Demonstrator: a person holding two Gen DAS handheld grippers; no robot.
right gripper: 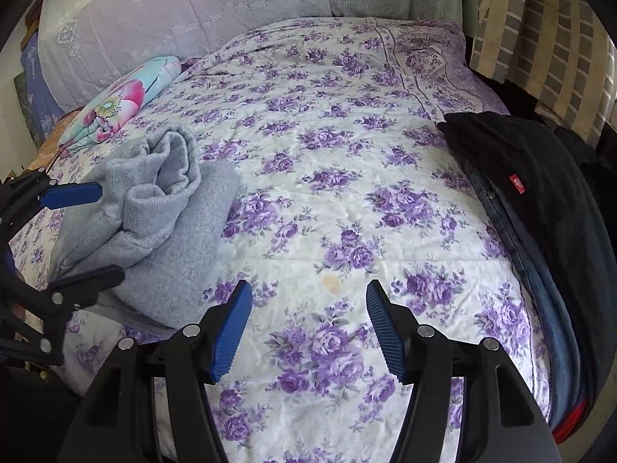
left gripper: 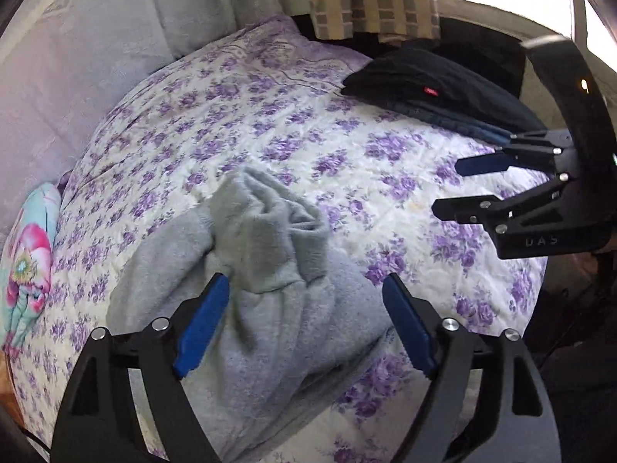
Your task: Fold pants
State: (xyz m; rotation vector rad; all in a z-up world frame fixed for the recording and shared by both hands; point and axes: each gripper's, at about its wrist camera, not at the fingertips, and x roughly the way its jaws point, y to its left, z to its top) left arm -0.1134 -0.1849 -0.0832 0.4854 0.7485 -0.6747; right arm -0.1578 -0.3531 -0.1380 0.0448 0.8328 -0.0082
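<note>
Grey sweatpants [left gripper: 266, 281] lie bunched in a loose heap on the floral bedspread [left gripper: 270, 123], cuffs on top. My left gripper [left gripper: 306, 285] is open, its blue pads either side of the heap just above it, holding nothing. In the right wrist view the pants [right gripper: 154, 212] lie at the left with the left gripper [right gripper: 96, 227] open around their near edge. My right gripper [right gripper: 308, 293] is open and empty over bare bedspread [right gripper: 347, 193], to the right of the pants. It also shows in the left wrist view [left gripper: 447, 185].
A stack of dark folded clothes [right gripper: 540, 200] with a red tag lies at the bed's right edge, also in the left wrist view [left gripper: 435, 88]. A flowered pillow [right gripper: 115, 104] lies at the left. Lace-covered cushions [right gripper: 193, 19] back the bed. A checked curtain [right gripper: 540, 31] hangs at the far right.
</note>
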